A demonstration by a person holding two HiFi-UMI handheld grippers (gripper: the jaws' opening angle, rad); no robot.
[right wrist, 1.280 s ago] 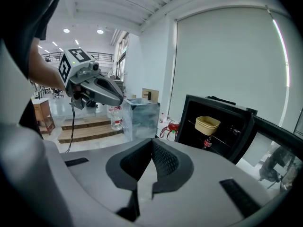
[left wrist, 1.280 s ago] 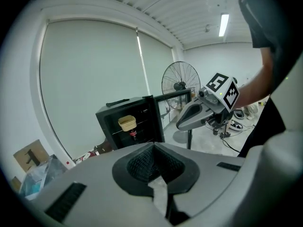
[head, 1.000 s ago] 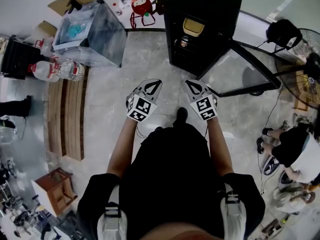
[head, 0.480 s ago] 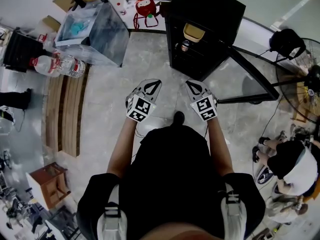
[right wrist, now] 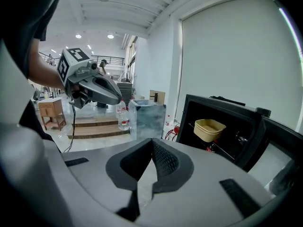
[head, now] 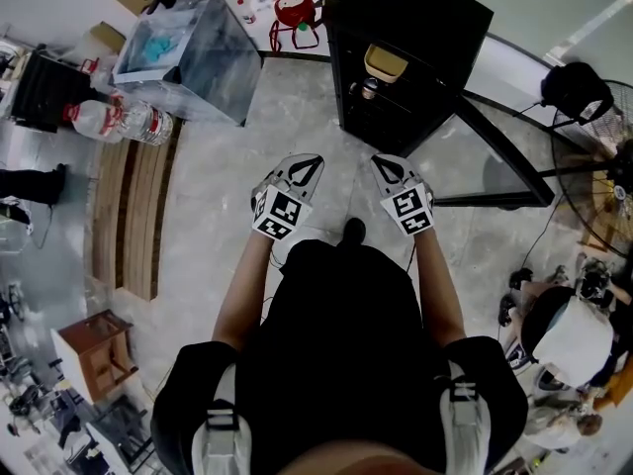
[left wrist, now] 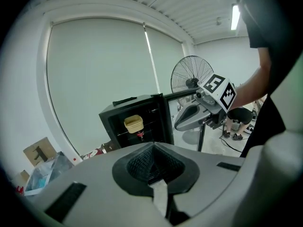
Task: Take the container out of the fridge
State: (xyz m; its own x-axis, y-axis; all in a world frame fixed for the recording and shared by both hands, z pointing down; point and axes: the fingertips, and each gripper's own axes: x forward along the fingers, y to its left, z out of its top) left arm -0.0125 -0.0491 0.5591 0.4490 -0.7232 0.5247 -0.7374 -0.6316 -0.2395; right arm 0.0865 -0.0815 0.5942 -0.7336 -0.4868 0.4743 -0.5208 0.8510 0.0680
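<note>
A tan container (head: 384, 62) sits on the upper shelf of the small black fridge (head: 435, 8), whose glass door (head: 485, 156) stands swung open to the right. A can (head: 368, 89) stands on the shelf below it. My left gripper (head: 308, 162) and right gripper (head: 384, 164) are held side by side in front of my body, short of the fridge, both shut and empty. The left gripper view shows the container (left wrist: 133, 123) far beyond the closed jaws; the right gripper view shows the container (right wrist: 209, 129) to the right of them.
A clear plastic box (head: 183, 52) and big water bottles (head: 119, 122) stand left of the fridge, beside low wooden steps (head: 134, 221). A standing fan (head: 593, 97) and a seated person (head: 564, 334) are on the right. A small wooden table (head: 94, 349) is at the lower left.
The view has drifted a little toward the fridge. Both grippers keep the same pose in front of my body, still shut.
</note>
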